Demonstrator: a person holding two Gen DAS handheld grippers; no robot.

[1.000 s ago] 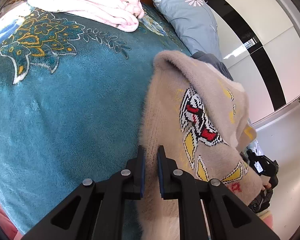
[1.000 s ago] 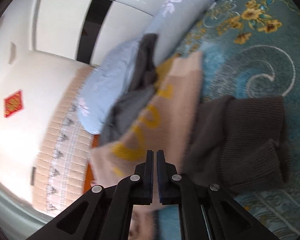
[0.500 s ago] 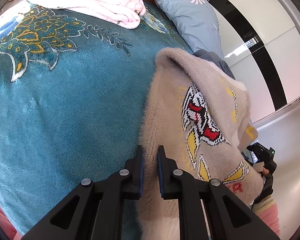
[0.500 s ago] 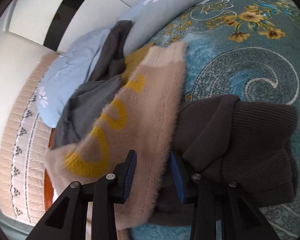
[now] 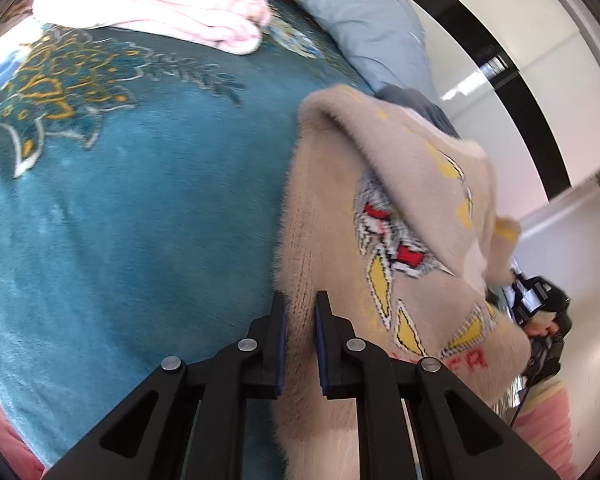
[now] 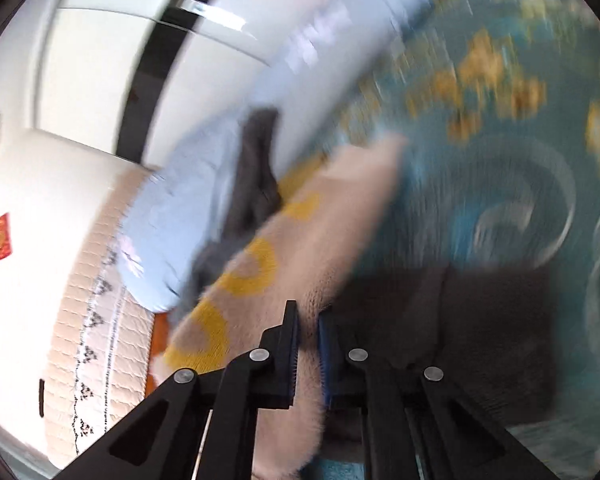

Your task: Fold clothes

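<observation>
The left gripper (image 5: 300,312) has its two fingers nearly closed on the fuzzy edge of a beige sweater (image 5: 380,240), the fabric pinched between the blue pads; the sweater runs forward and to the right from the jaws, its knitted red, white and yellow pattern facing up, and one sleeve or flap is folded over the top of it. It lies on the right part of a teal blanket (image 5: 140,220) with gold floral print that covers the bed; a pink garment (image 5: 160,4) sits at the far edge of the blanket, well apart from the sweater, and a light blue pillow (image 5: 364,20) lies beyond it.

The right gripper (image 6: 306,320) is likewise clamped with only a narrow gap, holding a part of the same beige sweater (image 6: 300,248) with yellow rings; this strip stretches away up and right from the fingers; a dark brown knit garment (image 6: 480,320) lies just beside it to the right, on the blanket (image 6: 500,160); the view is heavily motion-blurred, so finer contact cannot be told.
</observation>
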